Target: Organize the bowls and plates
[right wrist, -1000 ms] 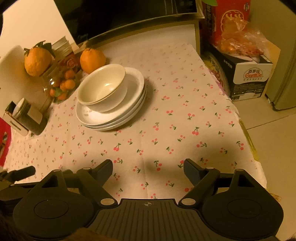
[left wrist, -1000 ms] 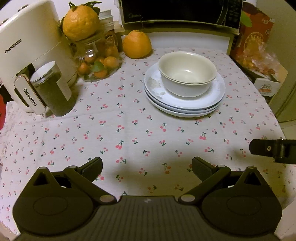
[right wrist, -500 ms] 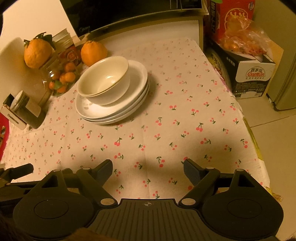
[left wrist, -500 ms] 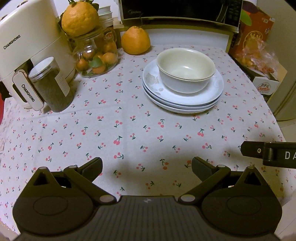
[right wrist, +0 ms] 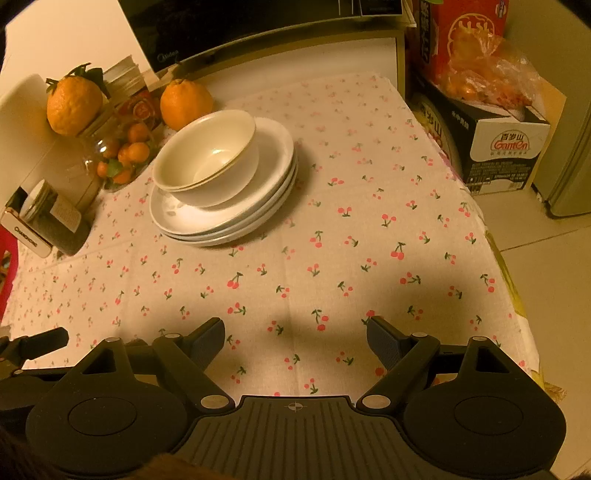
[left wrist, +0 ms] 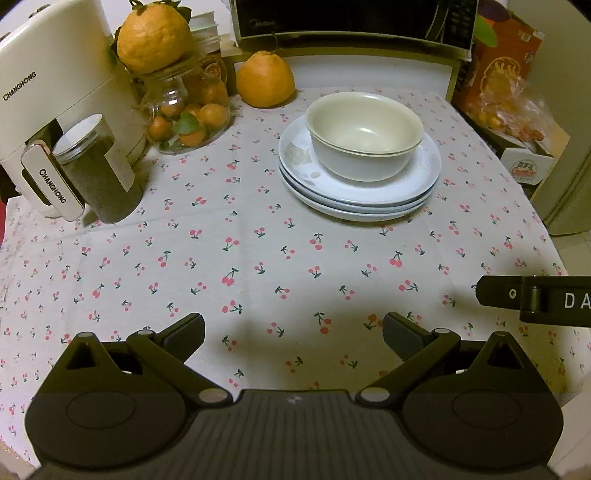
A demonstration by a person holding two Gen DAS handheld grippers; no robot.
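Two nested cream bowls [left wrist: 364, 133] [right wrist: 205, 162] sit on a stack of white plates [left wrist: 369, 197] [right wrist: 221, 223] at the far middle of the cherry-print tablecloth. My left gripper [left wrist: 293, 328] hovers over the near part of the cloth, open, nothing between its fingers, well short of the plates. My right gripper [right wrist: 295, 332] is likewise open and empty, near the front edge, with the stack ahead and to its left. One black finger [left wrist: 498, 295] of the right gripper pokes in at the right of the left wrist view.
A white air fryer [left wrist: 55, 92], a dark lidded jar [left wrist: 99, 173] and a glass jar of small oranges [left wrist: 188, 114] crowd the left. An orange [left wrist: 264, 79] and a microwave [left wrist: 351, 18] stand behind. Boxes [right wrist: 498, 140] sit past the table's right edge [right wrist: 509, 280].
Both views have shifted only a little. Both grippers stay open and nothing on the table has moved.
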